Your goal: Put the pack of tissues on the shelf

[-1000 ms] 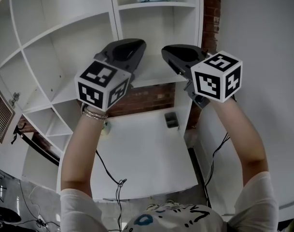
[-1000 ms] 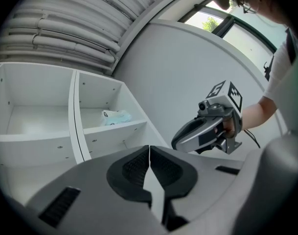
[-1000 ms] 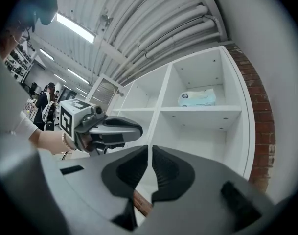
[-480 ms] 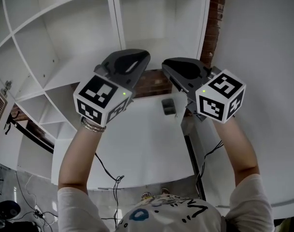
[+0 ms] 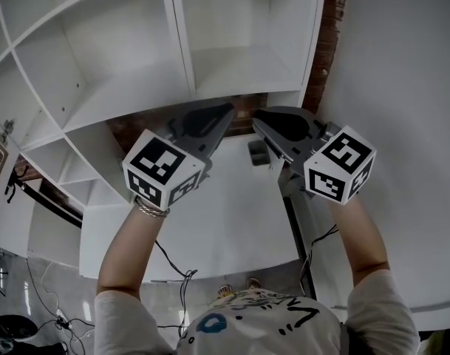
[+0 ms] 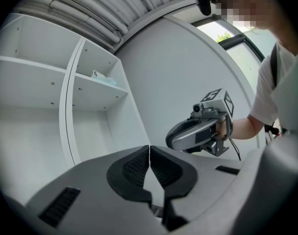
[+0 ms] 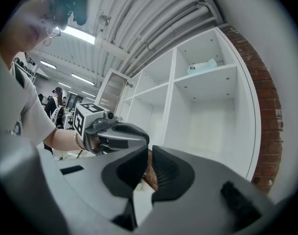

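The pale blue pack of tissues [image 6: 102,78] lies on a high board of the white shelf unit [image 5: 232,72], in its right-hand column, and shows again in the right gripper view [image 7: 202,66]. It is out of the head view. My left gripper [image 5: 228,111] is held level in front of the shelf, well below the pack, shut and empty [image 6: 149,148]. My right gripper [image 5: 258,115] hangs beside it at the same height. Its pads stand a hairline apart with nothing between them [image 7: 149,153]. Each gripper sees the other from the side.
A brick strip [image 5: 328,43] runs down the shelf's right side, next to a plain white wall [image 5: 402,87]. Below the grippers lies a white surface [image 5: 225,220] with a small dark box [image 5: 258,154] on it. Cables [image 5: 173,265] trail at its near edge.
Both grippers have sunk in front of the shelf, side by side and still closed. The view has dropped with them, so the tissue pack has left the top of the head view.
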The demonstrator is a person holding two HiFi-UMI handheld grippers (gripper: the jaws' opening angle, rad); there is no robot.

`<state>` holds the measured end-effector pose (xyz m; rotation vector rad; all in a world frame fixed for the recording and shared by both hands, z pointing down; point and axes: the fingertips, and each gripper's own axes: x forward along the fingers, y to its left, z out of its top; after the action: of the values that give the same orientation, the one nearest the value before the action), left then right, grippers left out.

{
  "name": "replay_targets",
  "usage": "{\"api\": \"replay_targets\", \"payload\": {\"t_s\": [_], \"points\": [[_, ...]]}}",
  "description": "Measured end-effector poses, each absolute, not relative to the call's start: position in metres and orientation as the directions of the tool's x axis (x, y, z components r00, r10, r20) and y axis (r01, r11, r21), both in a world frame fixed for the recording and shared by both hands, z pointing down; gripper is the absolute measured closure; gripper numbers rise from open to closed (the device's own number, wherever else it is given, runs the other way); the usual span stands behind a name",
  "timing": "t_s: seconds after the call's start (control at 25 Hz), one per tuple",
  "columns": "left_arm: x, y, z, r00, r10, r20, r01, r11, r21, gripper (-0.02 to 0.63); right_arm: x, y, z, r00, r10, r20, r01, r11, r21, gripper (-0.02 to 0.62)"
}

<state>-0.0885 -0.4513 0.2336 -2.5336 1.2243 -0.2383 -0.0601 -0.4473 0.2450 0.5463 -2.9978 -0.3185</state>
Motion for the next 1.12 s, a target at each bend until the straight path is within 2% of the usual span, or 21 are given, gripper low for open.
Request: {"api": "replay_targets", "payload": {"t_s": [0.48,0.76,1.12], "points": [[-0.085,-0.439,0.312,0.617,-0.781,0.092,-0.743,-0.618,-0.256,0.586,-0.06,-0.438,0.323,-0.948,-0.293,0.125,-0.27,0.947,0.173,0.552],[-0.087,-0.424,0.346,0.599,-0.797,0.082,-0.761,-0.598,-0.25,0.586,-0.063,-0.42,0.355,-0.95,-0.281,0.134,-0.254,0.948,0.193,0.552],[-0.093,-0.398,0.379,0.566,-0.821,0.069,-0.806,-0.569,-0.162,0.585,-0.052,-0.405,0.394,-0.952,-0.275,0.135,-0.264,0.96,0.099,0.554]]}}
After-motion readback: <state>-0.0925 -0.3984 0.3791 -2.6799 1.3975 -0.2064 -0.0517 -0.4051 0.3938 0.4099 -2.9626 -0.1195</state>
